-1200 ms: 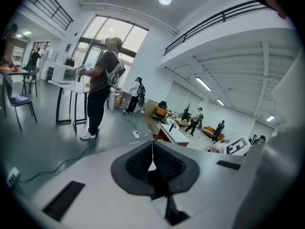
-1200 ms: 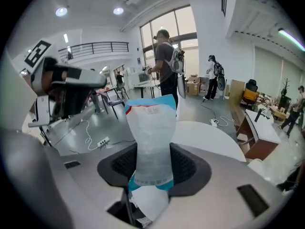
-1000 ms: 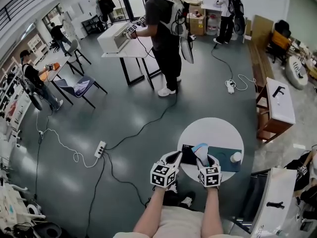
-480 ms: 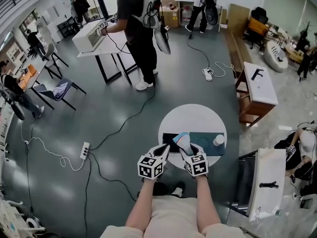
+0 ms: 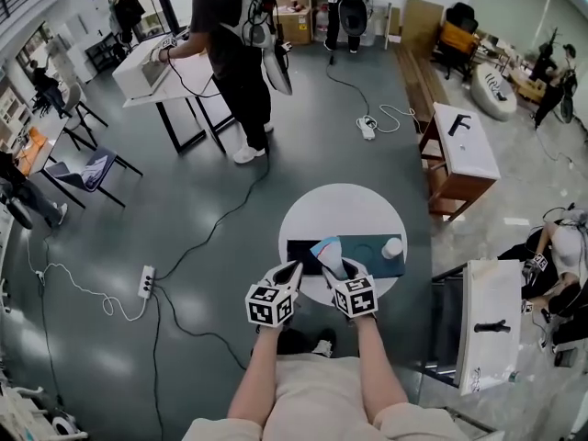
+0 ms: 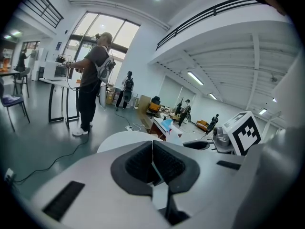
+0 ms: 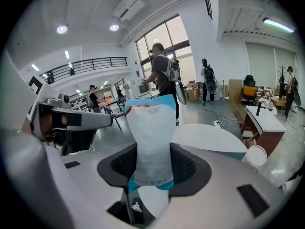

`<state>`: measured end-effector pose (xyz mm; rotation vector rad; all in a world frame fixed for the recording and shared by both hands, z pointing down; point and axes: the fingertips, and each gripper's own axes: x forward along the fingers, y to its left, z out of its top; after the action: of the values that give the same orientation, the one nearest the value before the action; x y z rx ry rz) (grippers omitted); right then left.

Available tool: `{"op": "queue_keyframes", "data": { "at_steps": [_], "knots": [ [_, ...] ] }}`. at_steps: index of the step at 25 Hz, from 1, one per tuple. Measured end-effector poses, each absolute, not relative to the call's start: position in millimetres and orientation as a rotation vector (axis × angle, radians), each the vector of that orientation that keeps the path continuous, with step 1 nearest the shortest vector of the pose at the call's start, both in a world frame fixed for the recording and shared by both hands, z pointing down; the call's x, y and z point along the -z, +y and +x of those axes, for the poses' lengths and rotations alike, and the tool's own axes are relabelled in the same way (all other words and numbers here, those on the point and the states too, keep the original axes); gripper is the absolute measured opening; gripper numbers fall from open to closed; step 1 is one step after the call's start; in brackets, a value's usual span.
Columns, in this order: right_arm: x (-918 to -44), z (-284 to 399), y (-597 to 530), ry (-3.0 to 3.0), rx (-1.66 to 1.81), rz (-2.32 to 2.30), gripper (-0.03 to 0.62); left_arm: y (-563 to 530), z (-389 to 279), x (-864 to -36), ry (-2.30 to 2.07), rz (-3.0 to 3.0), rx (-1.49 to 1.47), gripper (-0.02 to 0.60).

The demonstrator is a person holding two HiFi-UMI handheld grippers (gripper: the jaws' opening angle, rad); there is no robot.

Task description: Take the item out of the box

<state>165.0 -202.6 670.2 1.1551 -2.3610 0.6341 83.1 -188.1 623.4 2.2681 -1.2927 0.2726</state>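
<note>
A white packet with blue ends (image 7: 151, 137) stands upright between the pads of my right gripper (image 7: 153, 165), which is shut on it. In the head view the packet (image 5: 324, 246) sticks up from the right gripper (image 5: 333, 266) over the near edge of the round white table (image 5: 342, 211). Just left of it, my left gripper (image 5: 292, 270) is shut with nothing between its pads (image 6: 164, 163). The packet (image 6: 167, 126) shows past its jaws. A black rectangular thing (image 5: 299, 252), perhaps the box, lies at the left end of a teal mat (image 5: 369, 249).
A white paper cup (image 5: 392, 247) stands on the mat's right end, also in the right gripper view as cup (image 7: 256, 155). Cables and a power strip (image 5: 145, 281) lie on the floor. A person (image 5: 230, 35) stands at a far table; a wooden side table (image 5: 464, 145) is at right.
Both grippers have drifted a little and sunk slightly over the table's near edge, then held still. The packet stays gripped by the right gripper. The head view has shifted.
</note>
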Motion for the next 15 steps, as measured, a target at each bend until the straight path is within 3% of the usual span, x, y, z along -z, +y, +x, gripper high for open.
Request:
{"op": "queue_keyframes", "data": {
  "at_steps": [15],
  "knots": [
    [-673.0,175.3,-201.9,-2.358,-0.626,1.159,0.219,-187.1,97.0,-639.8,-1.262,2.246,-0.293,0.021]
  ]
}}
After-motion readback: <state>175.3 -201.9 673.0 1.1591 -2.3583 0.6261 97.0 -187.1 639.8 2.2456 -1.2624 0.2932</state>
